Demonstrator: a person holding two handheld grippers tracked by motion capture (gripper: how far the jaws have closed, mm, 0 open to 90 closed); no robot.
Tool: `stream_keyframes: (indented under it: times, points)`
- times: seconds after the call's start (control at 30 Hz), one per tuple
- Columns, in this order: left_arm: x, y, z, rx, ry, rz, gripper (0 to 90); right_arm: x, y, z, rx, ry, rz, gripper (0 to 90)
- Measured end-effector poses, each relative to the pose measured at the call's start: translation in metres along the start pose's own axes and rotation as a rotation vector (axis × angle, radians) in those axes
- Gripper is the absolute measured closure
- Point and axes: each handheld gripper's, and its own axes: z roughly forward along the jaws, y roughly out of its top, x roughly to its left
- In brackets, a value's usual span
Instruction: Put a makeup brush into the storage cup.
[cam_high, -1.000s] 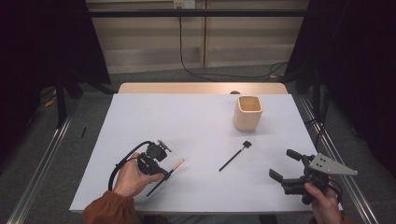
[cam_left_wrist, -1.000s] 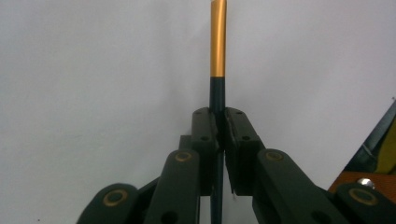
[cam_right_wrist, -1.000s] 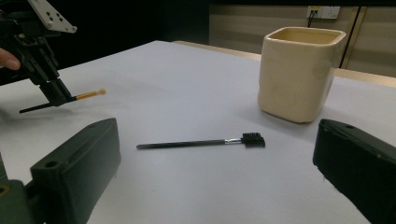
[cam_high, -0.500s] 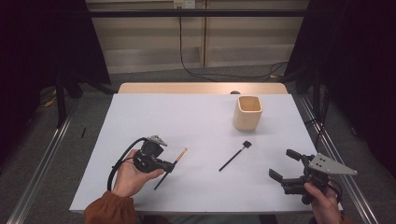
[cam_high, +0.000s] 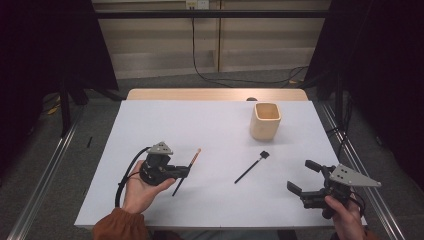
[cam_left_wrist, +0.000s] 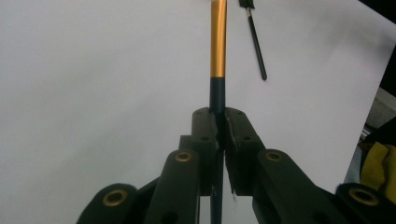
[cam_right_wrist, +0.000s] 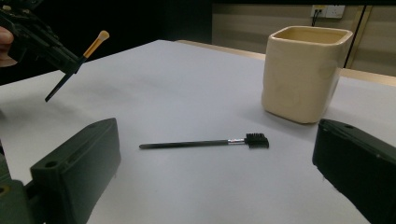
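White paper covered the table (cam_high: 210, 125) in front of me, and I held a black two-jaw gripper in each hand. My left gripper (cam_high: 181, 172) sat low on the left side of the sheet, cradled in my open palm, its jaws clamped on a thin brush (cam_high: 186, 171) with a dark handle, a gold-orange band and a pale tip. From the high view the brush slanted up and to the right out of the jaws, its dark tail sticking out below them toward me. In the left gripper view the two jaws pressed together on the dark handle, and the orange band (cam_left_wrist: 218, 37) ran straight ahead over the sheet. In the right gripper view the brush (cam_right_wrist: 77, 63) hung clear of the paper, tip up, tilted.

My right gripper (cam_high: 306, 176) hovered at the near right corner of the table, jaws spread wide and holding nothing. Through its camera I saw the two blocky jaws far apart at the bottom of the picture.

Between the grippers, a black spoolie (cam_high: 252, 167) lay flat on the paper, bristle head pointing away toward the cup (cam_high: 265, 120), near it but not touching. The cup was cream, squarish, upright, standing on the far right part of the sheet. From the right gripper view the spoolie (cam_right_wrist: 205, 142) lay just in front of the cup (cam_right_wrist: 304, 72).
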Motion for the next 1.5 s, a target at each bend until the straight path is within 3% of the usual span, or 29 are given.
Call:
stream_keyframes:
  times: [0.2, 0.33, 0.63, 0.73, 0.9, 1.1, 1.17, 1.3, 1.37, 1.5]
  points:
    - [-0.005, -0.002, -0.002, -0.084, 0.006, 0.054, 83.3, 0.000, 0.000, 0.000, -0.002, 0.000, 0.000, 0.2]
    - [-0.006, -0.002, -0.006, -0.145, -0.002, 0.069, 83.3, 0.000, 0.000, 0.000, -0.003, -0.001, 0.002, 0.2]
    - [-0.006, -0.006, -0.009, -0.274, -0.033, 0.064, 83.3, 0.000, 0.000, -0.001, -0.009, -0.001, 0.000, 0.2]
    - [-0.004, -0.006, -0.012, -0.308, -0.052, 0.041, 83.3, 0.000, 0.000, -0.001, -0.010, 0.000, 0.001, 0.2]
    - [-0.005, -0.008, -0.014, -0.343, -0.032, 0.055, 83.3, 0.001, 0.000, -0.001, -0.020, 0.003, 0.009, 0.2]
    - [-0.006, -0.012, -0.016, -0.444, 0.036, 0.059, 83.3, 0.001, 0.000, -0.001, -0.024, 0.007, 0.011, 0.2]
    - [-0.006, -0.012, -0.015, -0.465, 0.034, 0.054, 83.3, 0.001, 0.000, 0.000, -0.030, 0.000, 0.010, 0.2]
    - [-0.006, -0.013, -0.016, -0.471, 0.026, 0.059, 83.3, 0.003, 0.001, 0.000, -0.037, 0.003, 0.003, 0.3]
    - [-0.008, -0.013, -0.016, -0.475, 0.042, 0.066, 83.3, 0.003, 0.002, 0.000, -0.043, 0.006, 0.005, 0.3]
    - [-0.010, -0.010, -0.016, -0.472, 0.024, 0.068, 83.3, 0.003, 0.006, -0.001, -0.061, 0.010, 0.001, 0.4]
